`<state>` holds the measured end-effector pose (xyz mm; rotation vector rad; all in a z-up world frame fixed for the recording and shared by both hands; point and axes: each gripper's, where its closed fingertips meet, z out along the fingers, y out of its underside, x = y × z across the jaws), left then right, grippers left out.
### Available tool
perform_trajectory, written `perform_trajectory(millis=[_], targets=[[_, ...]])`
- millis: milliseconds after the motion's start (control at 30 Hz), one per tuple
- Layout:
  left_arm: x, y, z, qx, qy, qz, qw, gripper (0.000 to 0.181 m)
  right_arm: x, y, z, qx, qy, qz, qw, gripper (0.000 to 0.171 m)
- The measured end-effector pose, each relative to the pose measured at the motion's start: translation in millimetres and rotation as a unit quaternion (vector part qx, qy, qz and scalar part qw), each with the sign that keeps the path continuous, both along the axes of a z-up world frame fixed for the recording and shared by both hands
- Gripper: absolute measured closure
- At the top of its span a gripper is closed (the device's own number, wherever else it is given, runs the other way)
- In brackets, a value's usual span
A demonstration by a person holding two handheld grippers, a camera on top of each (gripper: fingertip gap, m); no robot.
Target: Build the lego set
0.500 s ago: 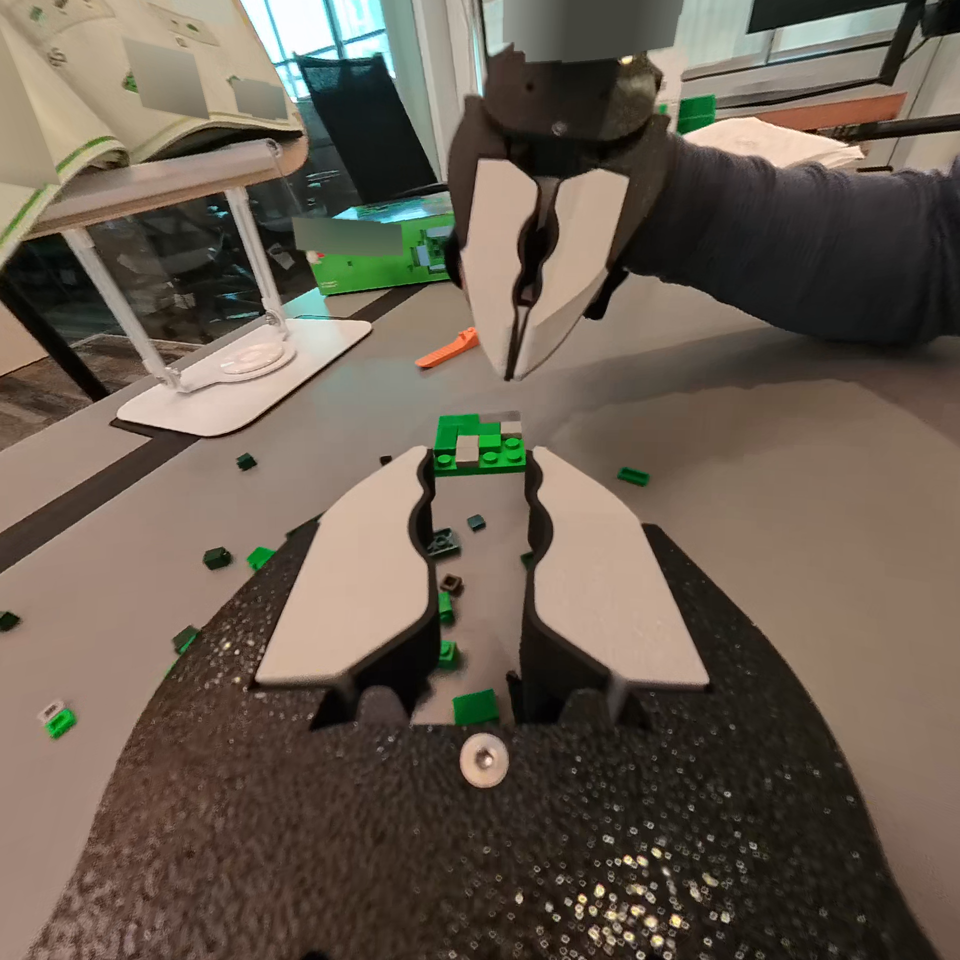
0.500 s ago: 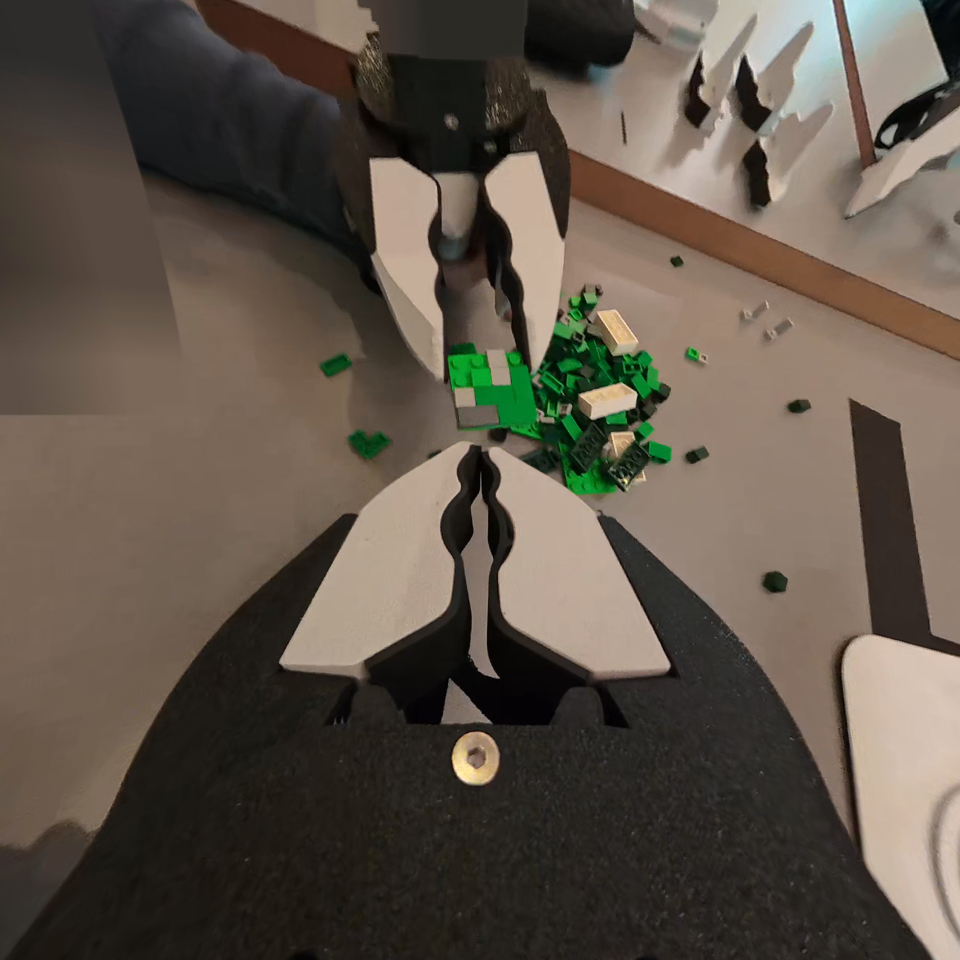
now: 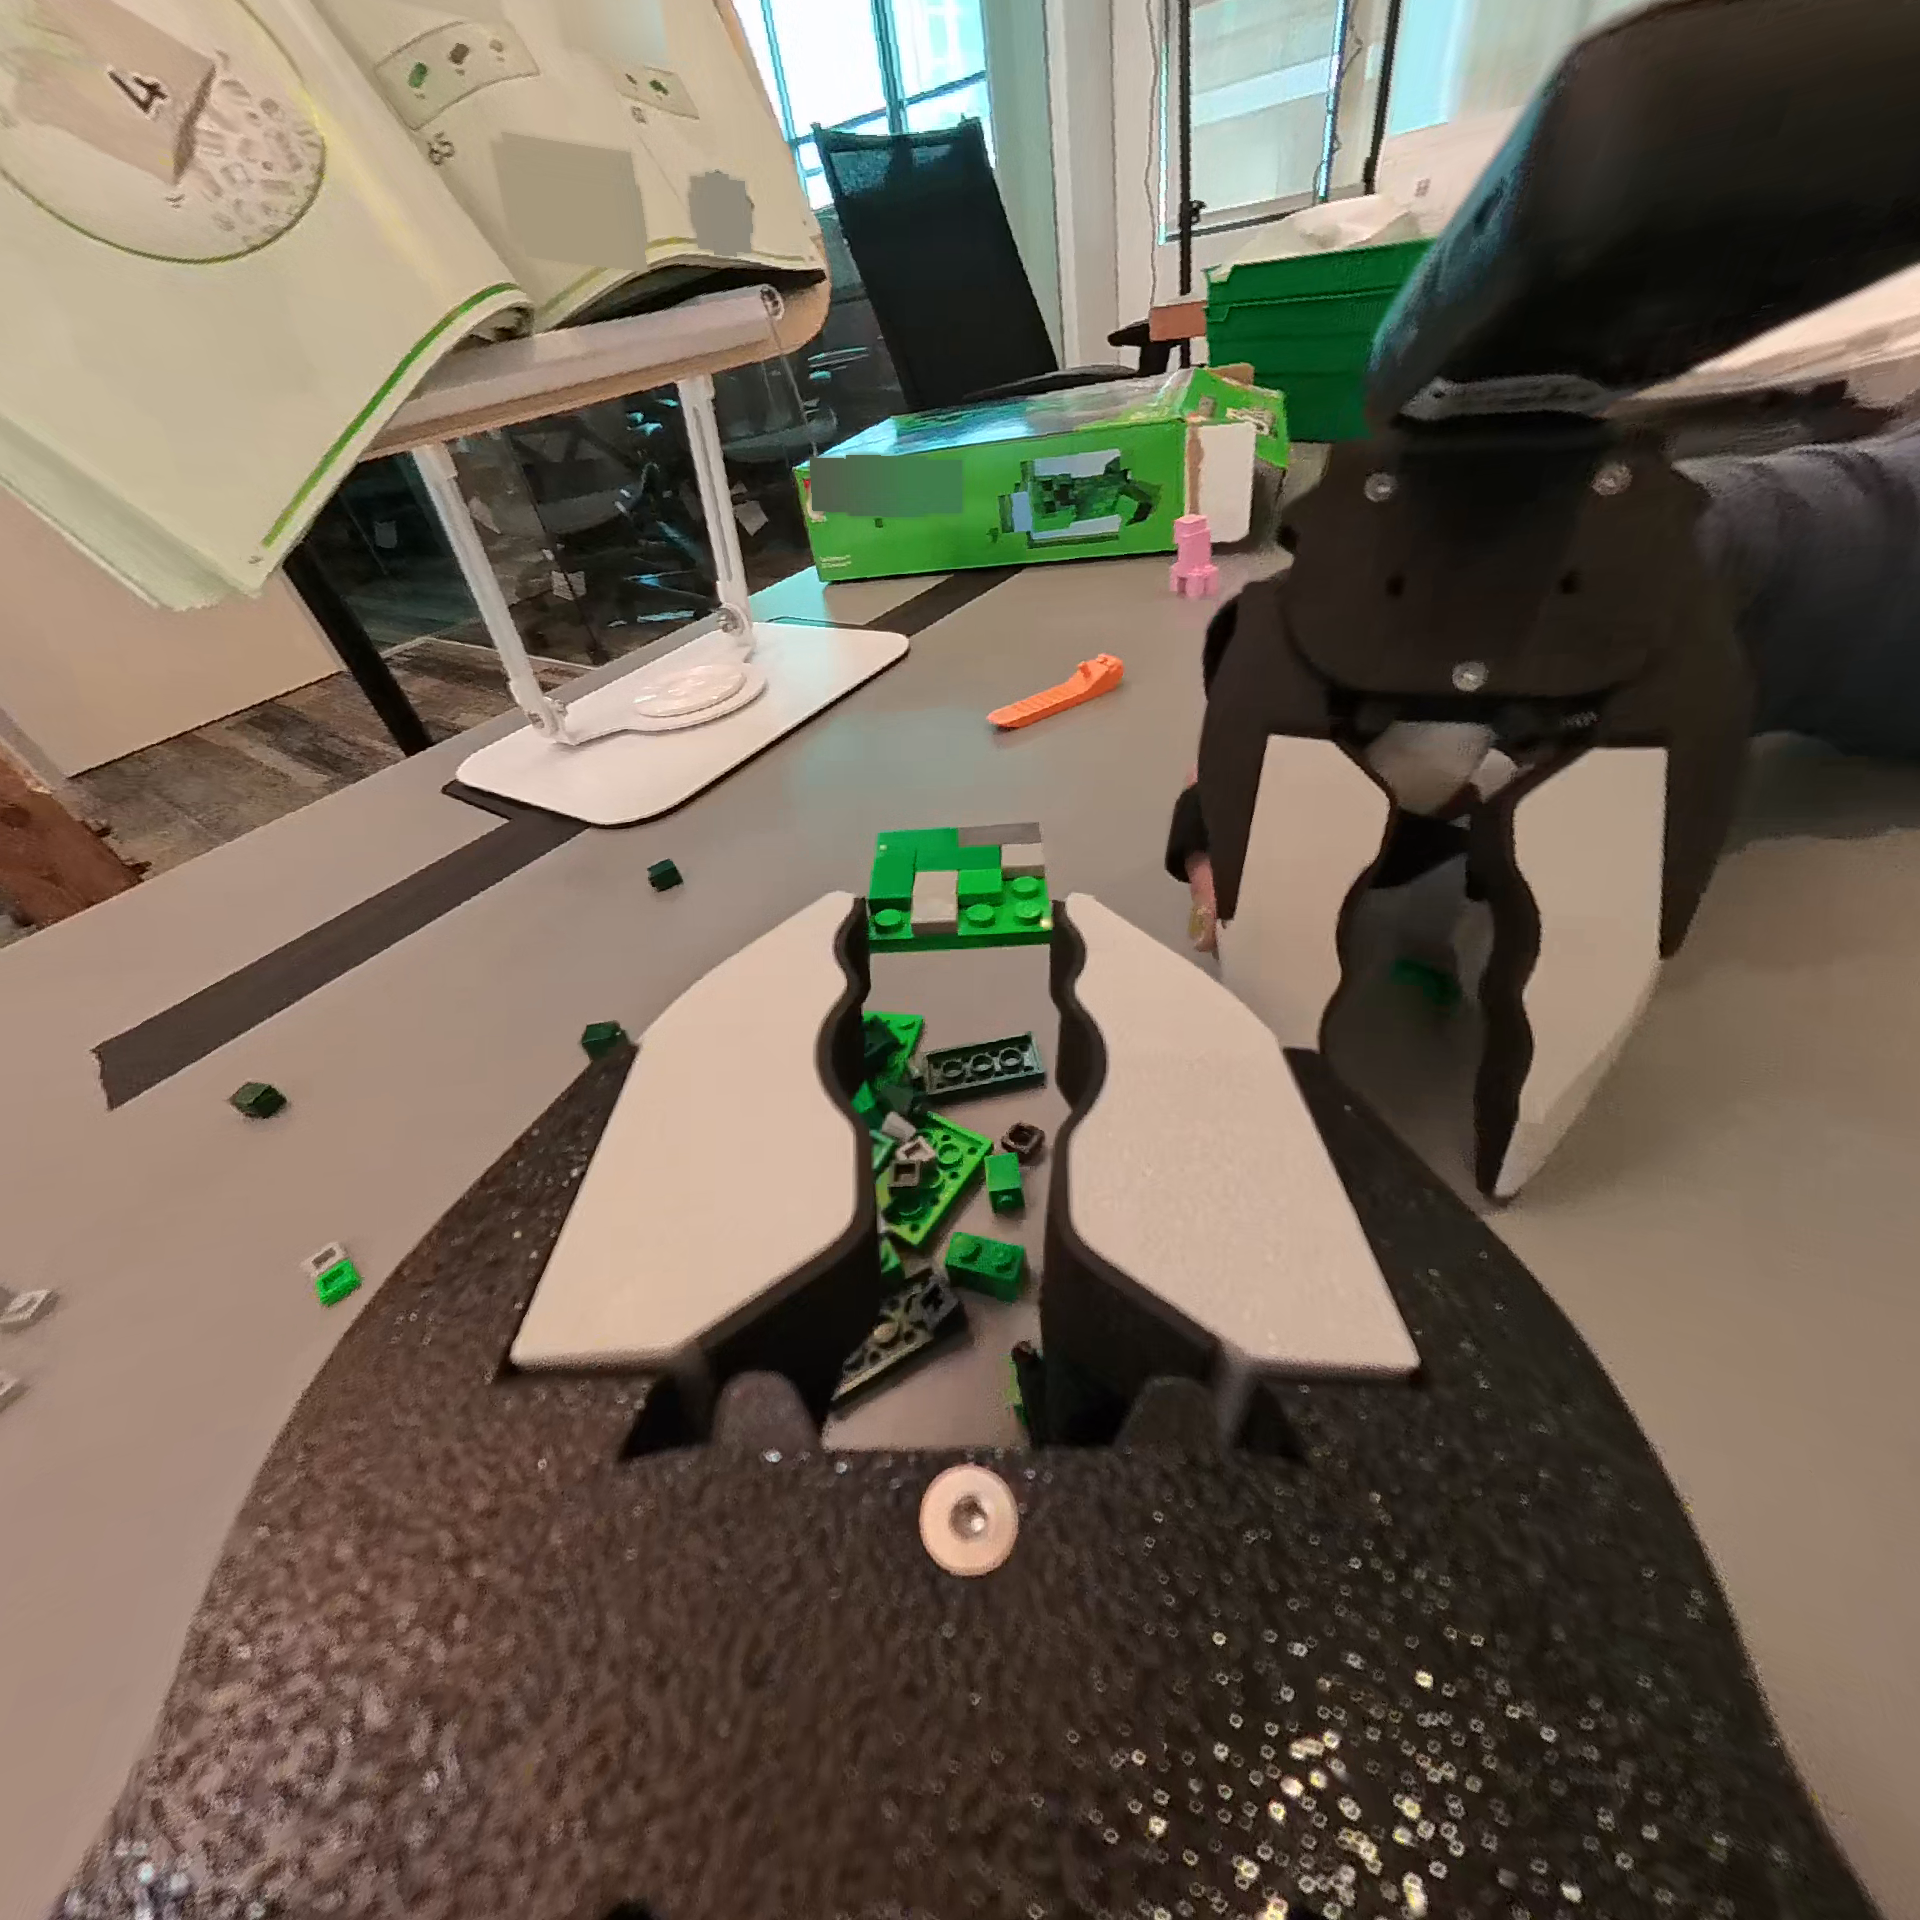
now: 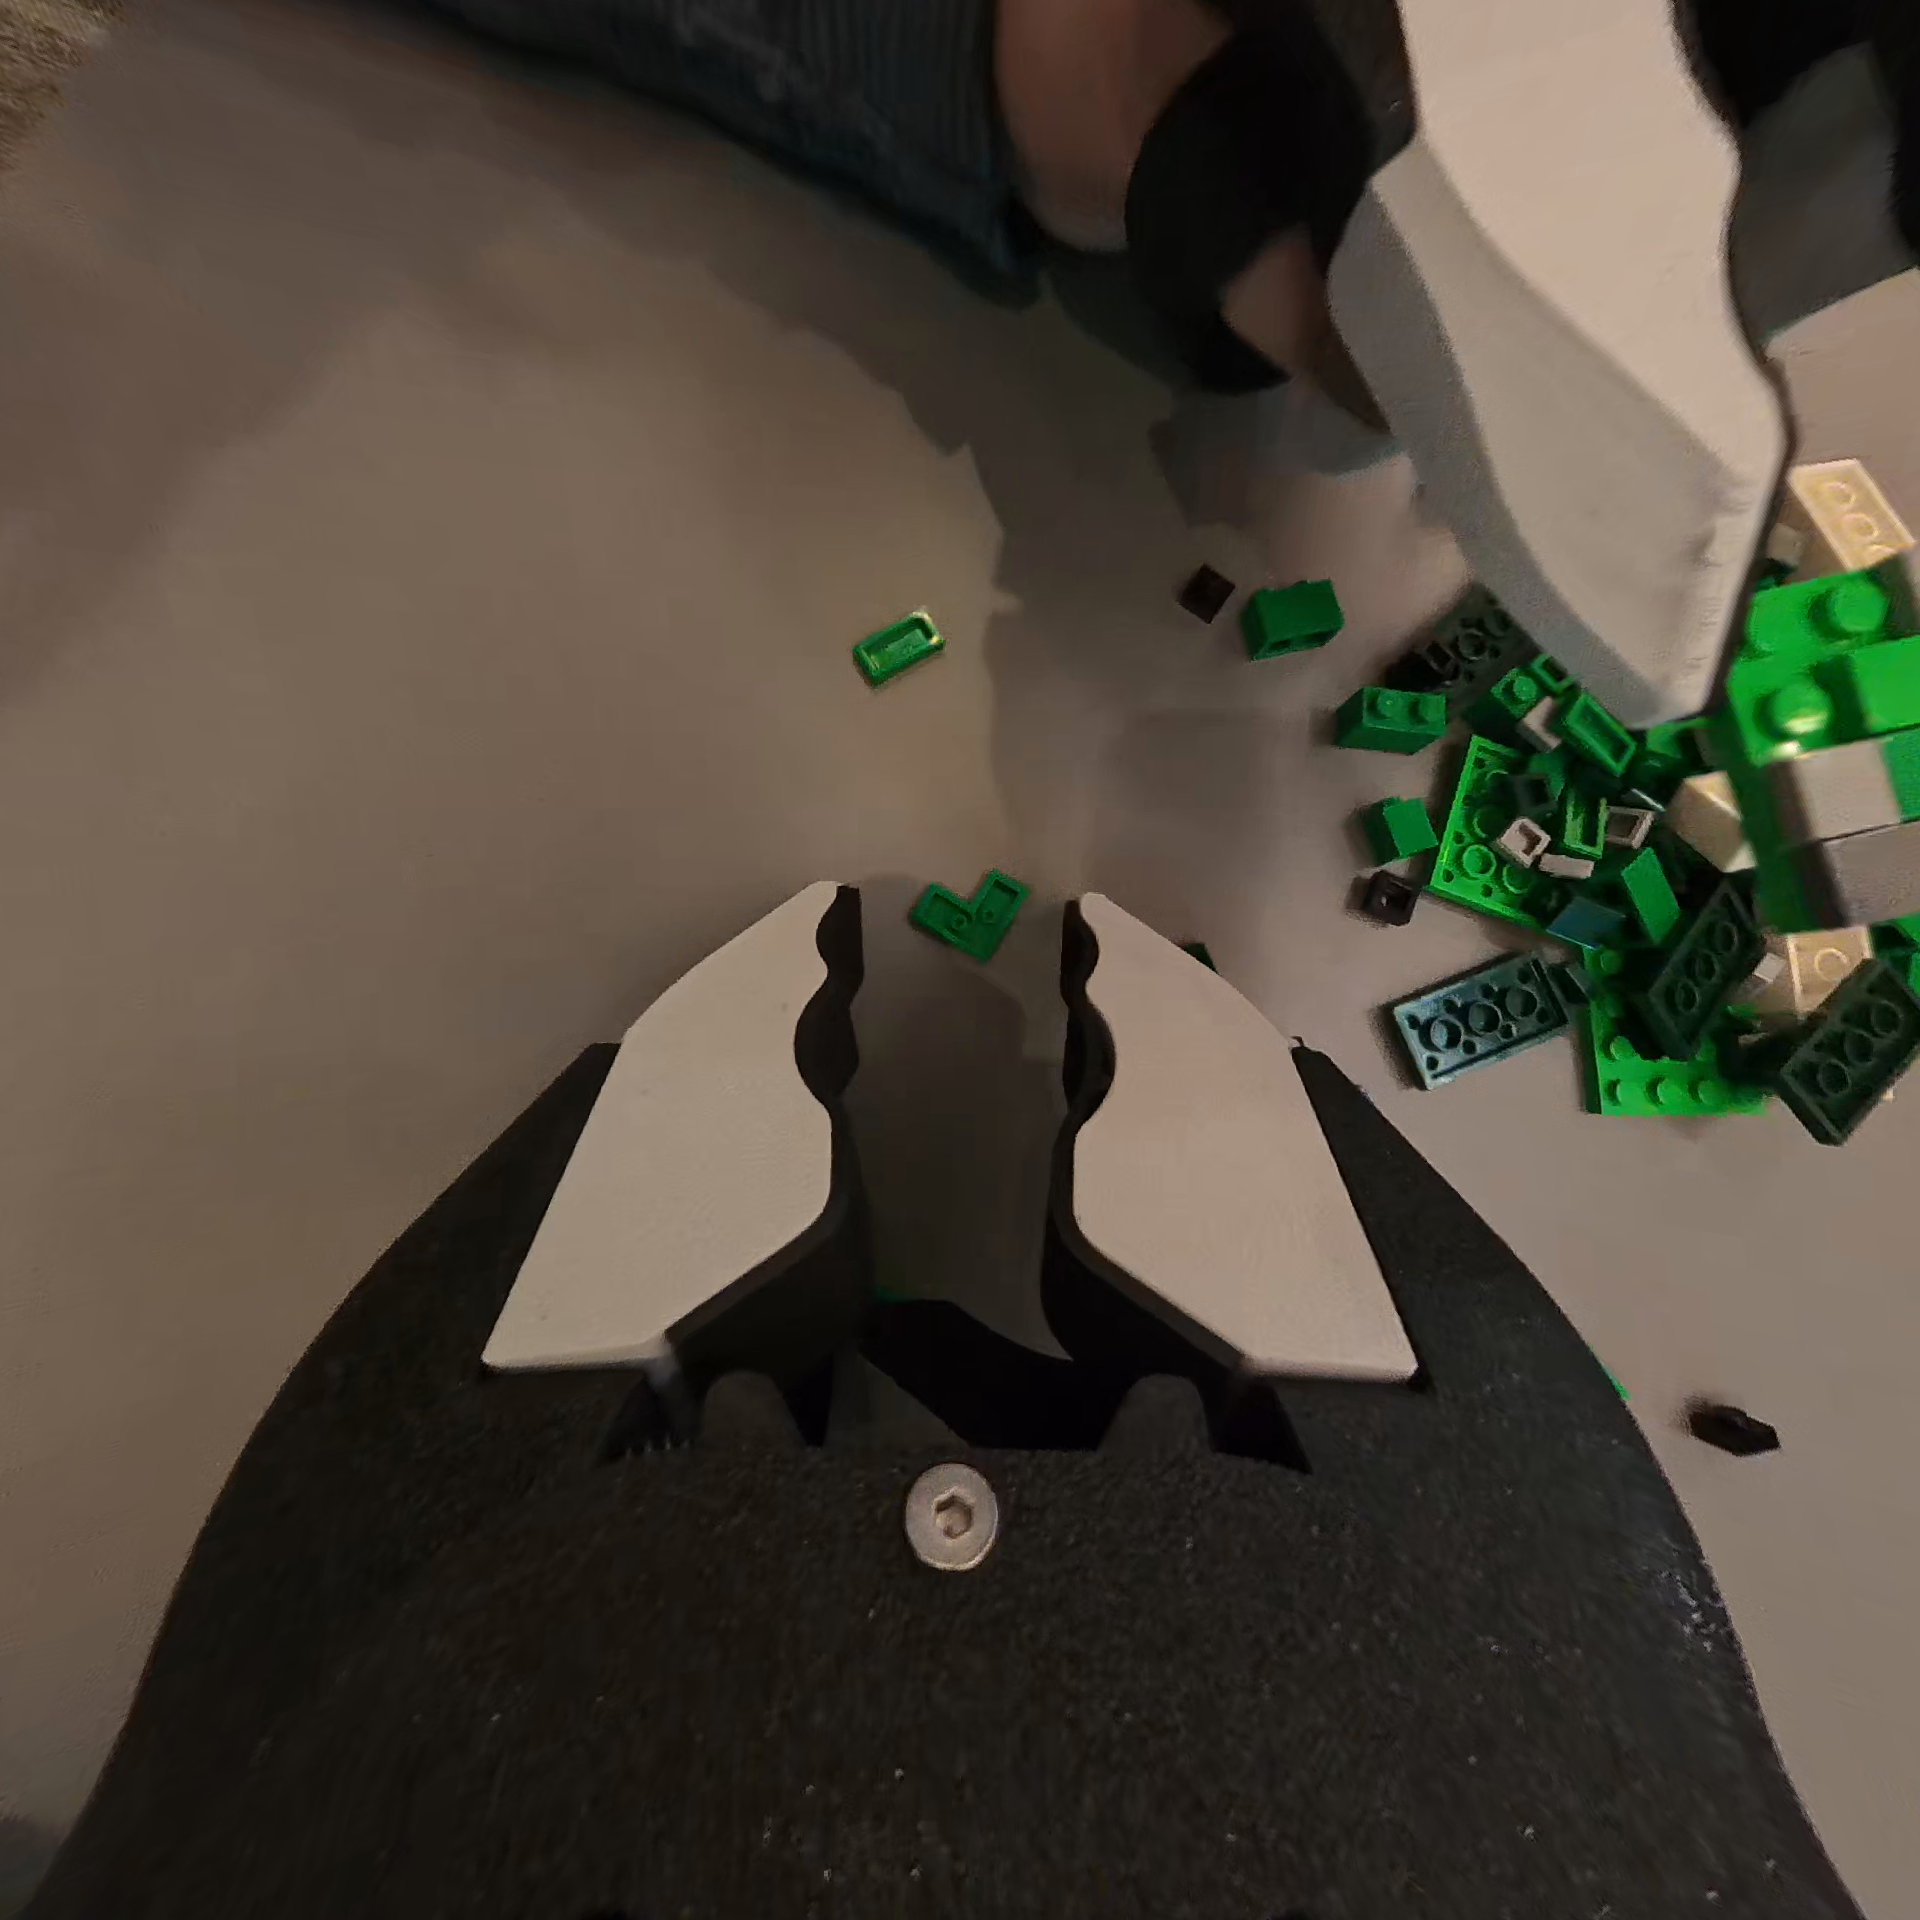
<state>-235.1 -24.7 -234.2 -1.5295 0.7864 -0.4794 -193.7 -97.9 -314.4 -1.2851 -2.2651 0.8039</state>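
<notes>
We keep the left gripper [image 3: 958, 920] clamped on the green-grey lego assembly [image 3: 958, 885], raised over the brick pile [image 4: 1621, 914] for access. Right gripper [image 4: 961, 914] spread, empty, poised at the L-shaped green plate [image 4: 968, 914] mid-table.

My left fingertips pinch a small green-and-grey brick plate [image 3: 958, 891], held level above the loose brick pile [image 4: 1621, 894] on the desk; the pile's far side is probably hidden.

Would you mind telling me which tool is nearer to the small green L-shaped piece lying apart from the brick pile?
Right. The right tool is open just before the L-shaped piece. The left tool grips the green-and-grey assembly above the brick pile, farther away.
</notes>
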Motion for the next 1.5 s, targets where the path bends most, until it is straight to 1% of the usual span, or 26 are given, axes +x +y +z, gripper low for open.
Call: perform_trajectory(millis=[33,100,167,233,267,333,400,533,633,800,900,1000,1067,1133,1200,1367,1433,1500], targets=[[-1.1,0.4,0.6,-0.001,-0.003,0.002,1.0,0.149,-0.8,-1.2,-1.2,-0.002,-0.002,-0.001,1.0,0.136],[-2.2,0.9,1.6,0.0,-0.007,0.005,1.0,0.149,-1.5,-2.4,-1.7,-0.002,-0.006,-0.002,1.0,0.151],[-2.3,-0.1,0.0,-0.002,-0.001,0.002,1.0,0.149,-0.5,3.2,-1.6,0.024,-0.002,-0.006,1.0,0.164],[-3.9,-3.3,-6.1,-0.016,0.019,-0.002,1.0,0.149,3.2,5.5,2.2,0.024,0.009,-0.012,1.0,0.163],[-3.3,-8.5,-10.6,-0.038,0.027,-0.011,0.999,0.149,5.9,4.9,5.5,0.011,0.013,-0.019,1.0,0.163],[5.8,-28.5,-18.1,-0.089,0.031,-0.053,0.994,0.149,14.3,4.2,12.5,-0.01,0.022,-0.035,0.999,0.163],[15.4,-50.5,-23.5,-0.119,0.039,-0.068,0.99,0.149,25.6,6.7,18.2,-0.006,0.039,-0.053,0.998,0.164],[33.7,-94.4,-33.5,-0.118,0.087,-0.06,0.987,0.149,48.0,8.6,26.0,-0.013,0.073,-0.091,0.993,0.162],[58.2,-118.3,-40.0,-0.142,0.087,-0.076,0.983,0.149,59.5,9.0,29.8,-0.034,0.101,-0.116,0.987,0.16],[71.4,-127.2,-72.3,-0.194,0.178,-0.067,0.962,0.149,71.9,7.1,27.9,-0.06,0.103,-0.136,0.984,0.16],[70.9,-128.9,-80.0,-0.225,0.187,-0.062,0.954,0.147,76.2,8.5,25.7,-0.056,0.101,-0.145,0.983,0.155],[65.4,-130.7,-79.8,-0.236,0.18,-0.047,0.954,0.122,79.8,12.9,20.2,-0.046,0.09,-0.152,0.983,0.148],[60.2,-133.4,-77.3,-0.231,0.174,-0.034,0.957,0.115,78.0,11.9,18.9,-0.05,0.087,-0.143,0.985,0.147],[55.5,-136.3,-73.0,-0.226,0.165,-0.024,0.96,0.115,71.5,11.3,18.1,-0.049,0.077,-0.134,0.987,0.147],[52.6,-137.2,-67.1,-0.221,0.152,-0.013,0.963,0.116,63.6,10.0,15.9,-0.045,0.046,-0.122,0.99,0.146],[50.8,-139.6,-55.2,-0.206,0.137,0.002,0.969,0.119,64.1,15.7,1.4,0.023,-0.087,-0.085,0.992,0.142],[49.3,-141.3,-53.2,-0.198,0.141,0.007,0.97,0.12,69.7,17.9,2.6,0.039,-0.104,-0.071,0.991,0.143],[49.1,-143.3,-51.0,-0.192,0.139,0.009,0.972,0.122,69.9,17.8,6.8,0.036,-0.094,-0.058,0.993,0.145]])
